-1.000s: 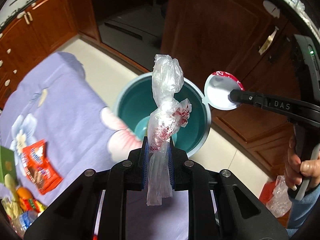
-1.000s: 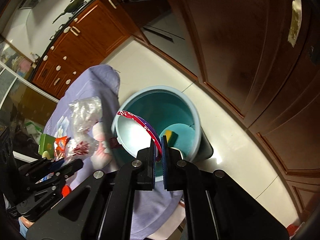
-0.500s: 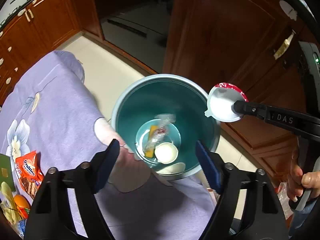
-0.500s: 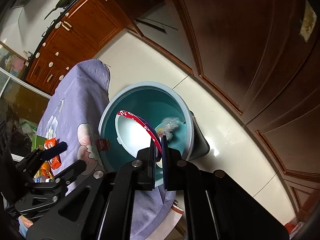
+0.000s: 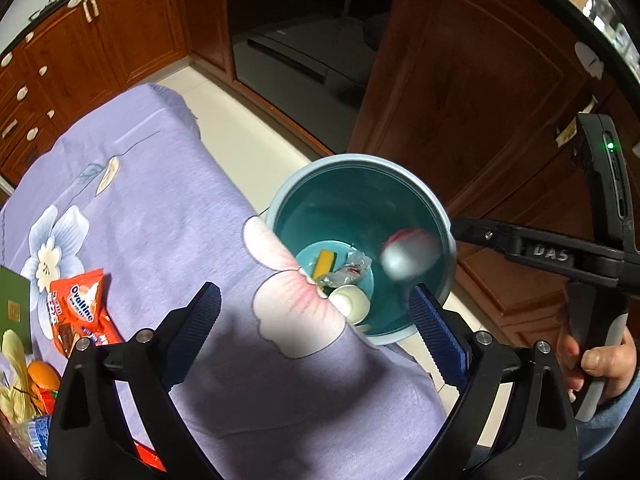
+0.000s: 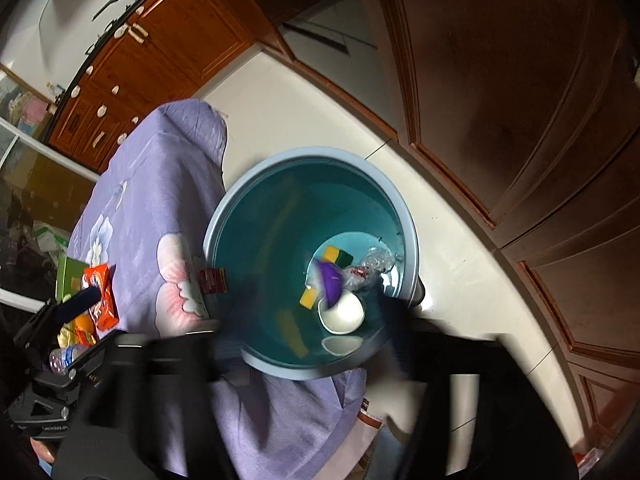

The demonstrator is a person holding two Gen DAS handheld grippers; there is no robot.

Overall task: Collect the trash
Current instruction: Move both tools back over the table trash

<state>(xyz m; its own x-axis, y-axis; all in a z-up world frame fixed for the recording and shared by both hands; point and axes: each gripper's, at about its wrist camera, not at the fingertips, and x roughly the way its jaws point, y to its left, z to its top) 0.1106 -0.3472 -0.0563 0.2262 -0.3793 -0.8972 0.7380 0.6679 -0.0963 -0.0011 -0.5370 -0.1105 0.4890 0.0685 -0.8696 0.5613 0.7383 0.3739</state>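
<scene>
While both hand-held grippers, left [image 5: 314, 328] and right [image 6: 296, 344], are gaping empty over the bin [image 5: 400, 168], having just been opening, the wrapper [image 5: 82, 316] is lying lengthwise leftward, nearer the left.

The tabletop [image 5: 168, 184] was covered by a lilac cloth printed with pale flowers, and the cloth hung over the edge nearest the bin. An orange Ovaltine snack packet [image 5: 82, 316] lay flat on the cloth near the left side. A green box [image 5: 14, 312] lay just beside the packet, further left. An orange fruit [image 5: 40, 376], pale yellowish wrappers [image 5: 14, 384] and a small plastic bottle [image 5: 38, 432] were grouped at the lower left corner. A teal waste bin [image 5: 436, 208] stood on the cream tiled floor [image 5: 256, 120], its rim touching the hanging cloth. Brown wooden cabinets [image 5: 132, 32] bordered the floor.
</scene>
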